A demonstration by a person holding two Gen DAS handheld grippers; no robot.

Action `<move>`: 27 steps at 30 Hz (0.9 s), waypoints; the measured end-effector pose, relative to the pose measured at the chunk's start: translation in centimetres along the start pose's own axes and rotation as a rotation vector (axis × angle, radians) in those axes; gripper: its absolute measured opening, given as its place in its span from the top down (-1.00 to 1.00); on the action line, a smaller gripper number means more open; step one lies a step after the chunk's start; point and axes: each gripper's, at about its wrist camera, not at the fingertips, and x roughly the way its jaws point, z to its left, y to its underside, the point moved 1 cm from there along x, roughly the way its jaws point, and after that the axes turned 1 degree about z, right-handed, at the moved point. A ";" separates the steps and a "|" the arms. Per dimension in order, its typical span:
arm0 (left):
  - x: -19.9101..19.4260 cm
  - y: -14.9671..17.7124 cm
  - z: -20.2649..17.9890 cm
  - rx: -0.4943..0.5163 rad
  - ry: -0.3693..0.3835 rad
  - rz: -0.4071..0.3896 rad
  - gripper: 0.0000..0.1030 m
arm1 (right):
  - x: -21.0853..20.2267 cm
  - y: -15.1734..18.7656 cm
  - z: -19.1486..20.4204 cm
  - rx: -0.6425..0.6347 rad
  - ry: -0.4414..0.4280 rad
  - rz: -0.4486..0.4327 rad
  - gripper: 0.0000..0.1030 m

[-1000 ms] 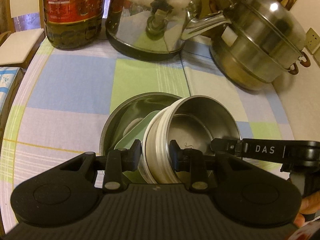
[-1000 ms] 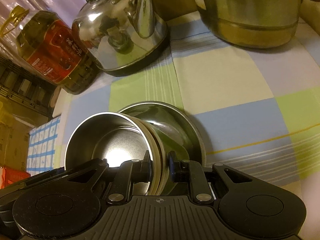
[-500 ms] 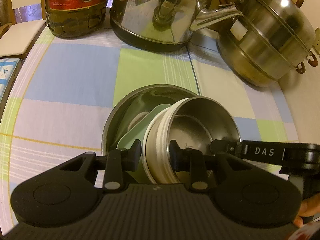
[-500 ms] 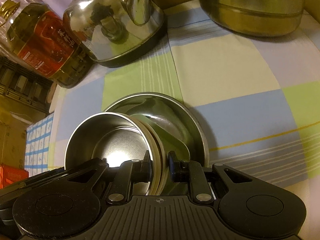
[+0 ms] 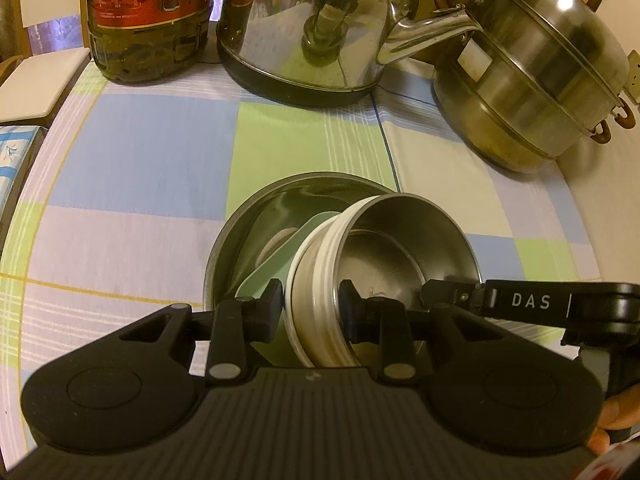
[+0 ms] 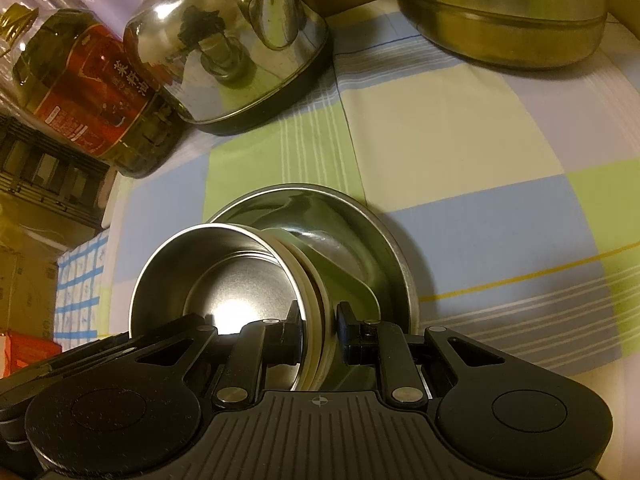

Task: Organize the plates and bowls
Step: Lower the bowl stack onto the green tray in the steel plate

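A steel bowl with a ridged white outside [image 5: 400, 240] hangs tilted between both grippers. My left gripper [image 5: 311, 304] is shut on its near rim, one pad outside and one inside. My right gripper [image 6: 318, 324] is shut on the opposite wall of the same bowl [image 6: 224, 280]; one of its fingers [image 5: 520, 302] shows at the right of the left wrist view. Just below lie a pale green plate [image 5: 276, 276], also seen as the green plate [image 6: 340, 276], tilted inside a larger steel bowl [image 5: 288, 208] on the checked tablecloth. Whether the held bowl touches the green plate I cannot tell.
At the back of the table stand an oil bottle [image 5: 148, 12], a shiny kettle [image 5: 312, 28] and a stacked steel steamer pot [image 5: 532, 80]. A blue-patterned box [image 5: 12, 160] lies off the left table edge. A person's hand [image 5: 616, 420] shows at the lower right.
Both grippers keep the same grip on the bowl. The views have shifted slightly: the kettle and pot sit higher in the frames, and more of the large steel bowl shows behind the held one.
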 end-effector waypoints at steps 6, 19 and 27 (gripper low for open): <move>0.0 0.0 -0.1 0.010 -0.003 -0.003 0.48 | -0.1 0.1 0.0 -0.012 0.002 0.001 0.66; -0.9 -0.1 -0.2 0.029 -0.003 -0.026 0.46 | -0.6 0.4 -0.2 -0.031 -0.029 -0.018 0.61; -2.5 0.1 -0.6 0.081 -0.008 -0.078 0.48 | -2.1 1.0 -0.7 -0.040 -0.062 -0.080 0.60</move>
